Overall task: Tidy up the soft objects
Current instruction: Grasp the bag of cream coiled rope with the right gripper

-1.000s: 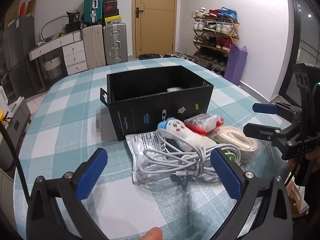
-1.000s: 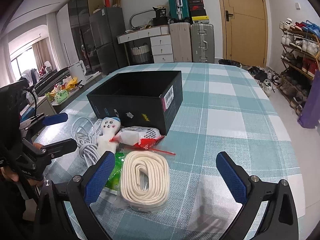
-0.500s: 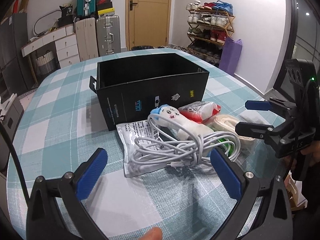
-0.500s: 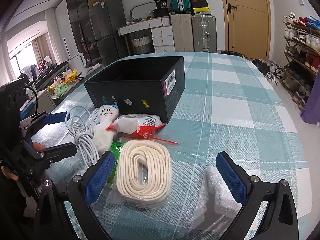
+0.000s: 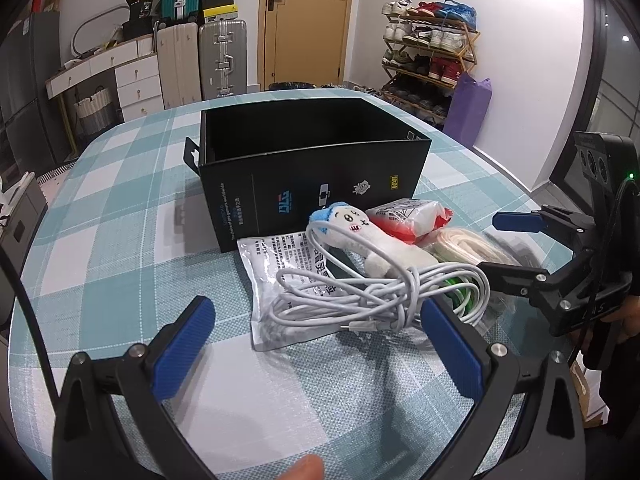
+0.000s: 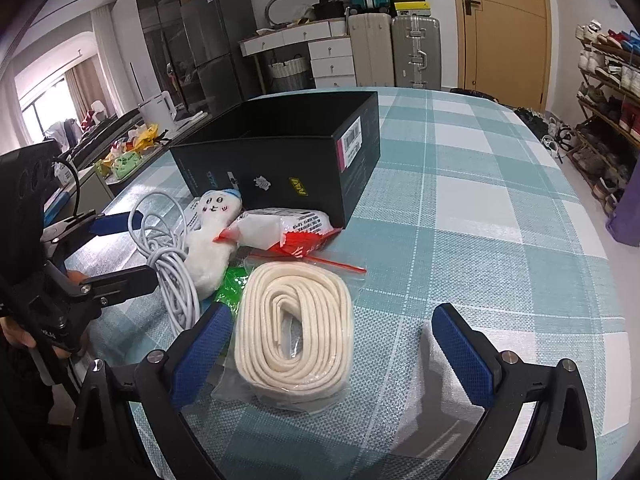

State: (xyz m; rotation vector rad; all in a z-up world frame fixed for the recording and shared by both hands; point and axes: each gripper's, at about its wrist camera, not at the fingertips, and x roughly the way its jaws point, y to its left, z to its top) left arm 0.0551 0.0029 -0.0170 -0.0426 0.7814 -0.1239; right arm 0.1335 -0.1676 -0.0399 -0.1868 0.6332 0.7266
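Landmark: the open black box (image 5: 316, 184) standing on the checked worktop (image 5: 100, 240). All soft items lie in one cluster against the box's near wall.

White plush toy (image 5: 360, 236): lying flat just in front of the box, head toward it. Red-and-white packet (image 5: 408, 216): beside the plush, touching the box's near corner in the right wrist view. White cable (image 5: 360, 292): loosely coiled, draped over the plush and over a printed white pouch (image 5: 272, 276) further out from the box. Bagged coil of cream cord (image 6: 296, 328): outermost from the box, a green packet (image 6: 232, 284) partly under it.

Left claw (image 5: 320, 344): jaws wide apart, holding nothing, hovering just short of the cable. Right claw (image 6: 332, 352): jaws wide apart, empty, straddling the near end of the cream cord; contact cannot be told.
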